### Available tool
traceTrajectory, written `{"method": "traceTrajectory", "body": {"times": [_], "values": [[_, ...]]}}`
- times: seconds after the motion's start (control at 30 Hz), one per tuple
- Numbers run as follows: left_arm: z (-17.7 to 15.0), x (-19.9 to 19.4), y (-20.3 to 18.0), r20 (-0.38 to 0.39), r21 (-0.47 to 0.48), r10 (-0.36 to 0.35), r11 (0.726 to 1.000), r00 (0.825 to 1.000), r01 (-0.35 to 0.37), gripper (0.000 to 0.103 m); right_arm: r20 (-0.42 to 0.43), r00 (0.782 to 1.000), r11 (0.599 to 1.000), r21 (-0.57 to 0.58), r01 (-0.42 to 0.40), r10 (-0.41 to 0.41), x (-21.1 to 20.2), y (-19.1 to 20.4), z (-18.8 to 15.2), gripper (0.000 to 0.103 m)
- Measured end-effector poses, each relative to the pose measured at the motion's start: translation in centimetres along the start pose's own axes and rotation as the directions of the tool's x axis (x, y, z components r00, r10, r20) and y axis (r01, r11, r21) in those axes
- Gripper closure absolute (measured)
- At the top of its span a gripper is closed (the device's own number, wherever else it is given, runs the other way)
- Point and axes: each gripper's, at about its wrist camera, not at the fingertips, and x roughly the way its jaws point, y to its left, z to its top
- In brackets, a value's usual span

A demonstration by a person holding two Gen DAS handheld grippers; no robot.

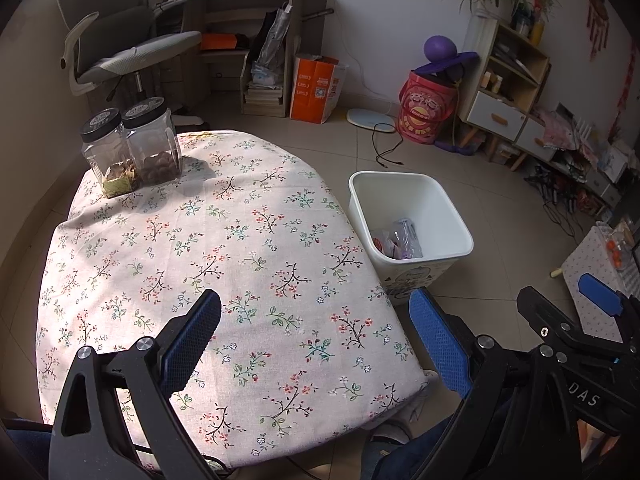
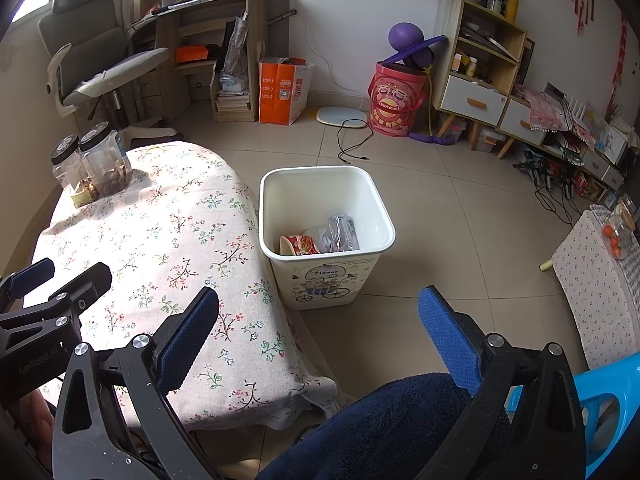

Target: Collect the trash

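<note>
Tiled floor [image 2: 420,200] across most of both views, cluttered along the far wall with a desk, an office chair, a shelf unit, a red bucket and an orange bag; small items there too blurred to name.

Tabletop [image 1: 240,240] under a flowered cloth, its near edge cut off behind the tools and its legs hidden by the cloth. Two clear jars [image 1: 132,148] with black lids at the far left corner, touching one another, brownish contents hard to identify.

White bin [image 2: 326,236] on the floor just beside the tabletop's right edge, upright, printed with a bicycle drawing on the front. Trash [image 2: 320,236] lying inside at the bottom: a crumpled clear plastic piece and a red printed wrapper or cup, partly hidden by the bin's near wall; exact kind unclear.

Left tool [image 1: 316,340] released, blue pads wide apart, holding nothing, poised over the near edge of the tabletop. Right tool [image 2: 320,332] likewise spread wide and holding nothing, hanging over the floor and the tabletop's corner, near the bin. Dark blue cloth [image 2: 380,428] low between the right tool's arms, largely cut off. Part of a blue plastic stool [image 2: 608,400] at the lower right, mostly out of frame.
</note>
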Motion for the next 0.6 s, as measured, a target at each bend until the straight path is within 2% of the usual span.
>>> {"method": "traceTrajectory", "body": {"times": [0.6], "values": [[0.01, 0.04, 0.27, -0.002, 0.001, 0.003, 1.000, 1.000, -0.003, 0.011, -0.003, 1.000, 1.000, -0.001, -0.001, 0.001, 0.14, 0.01, -0.03, 0.007]]}}
